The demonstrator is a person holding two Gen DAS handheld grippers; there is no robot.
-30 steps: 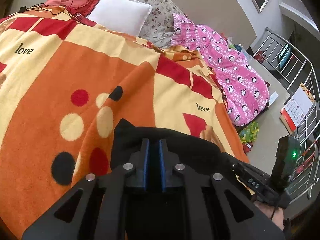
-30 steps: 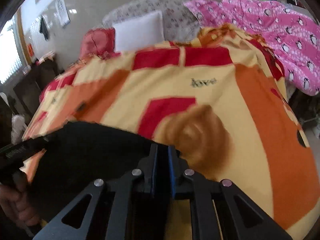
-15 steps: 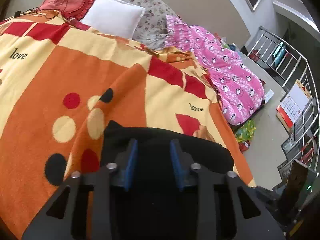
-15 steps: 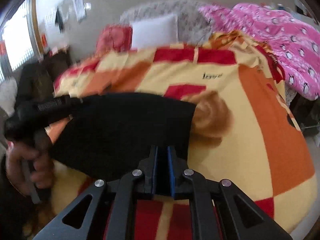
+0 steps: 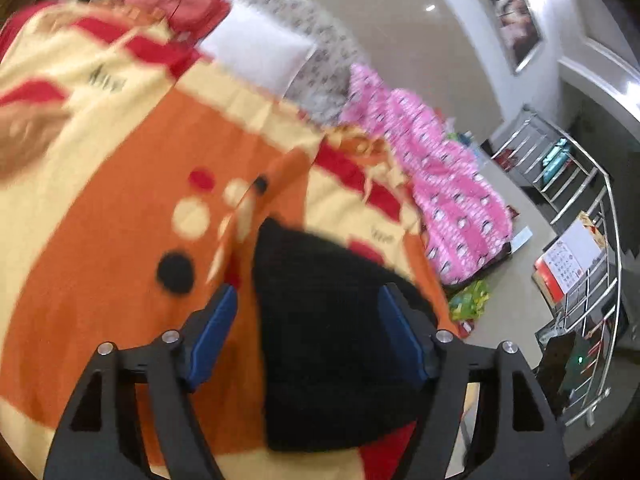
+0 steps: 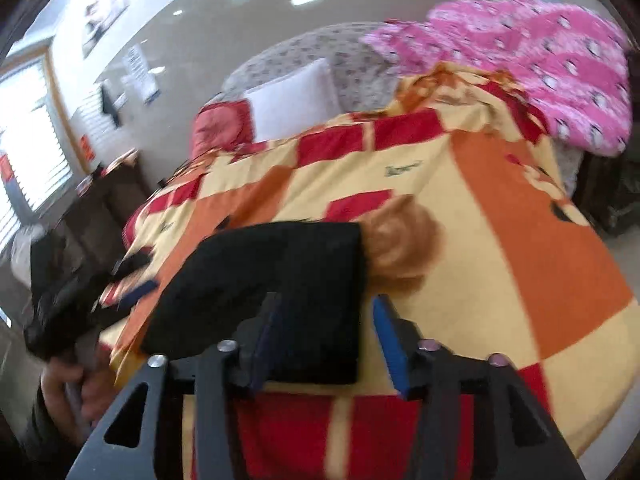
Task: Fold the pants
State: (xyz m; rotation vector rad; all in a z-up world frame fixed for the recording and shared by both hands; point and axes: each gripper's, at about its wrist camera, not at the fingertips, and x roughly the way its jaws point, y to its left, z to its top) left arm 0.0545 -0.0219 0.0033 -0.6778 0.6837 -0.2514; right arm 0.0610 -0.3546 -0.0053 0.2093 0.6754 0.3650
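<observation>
We see black pants (image 5: 332, 320) folded on the bed's orange blanket (image 5: 120, 240); pink quilt (image 5: 440, 184) at its far edge. Left gripper (image 5: 308, 336) and right gripper (image 6: 324, 336) gape apart.

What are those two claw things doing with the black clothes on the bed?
A person holds a claw in each hand and is folding black pants on an orange, yellow and red blanket. The pants lie in a folded black bundle on the blanket. The left claw is wide open with nothing in it. The right claw is open too, at the near edge of the bundle. A white pillow and a pink quilt sit farther back.
</observation>
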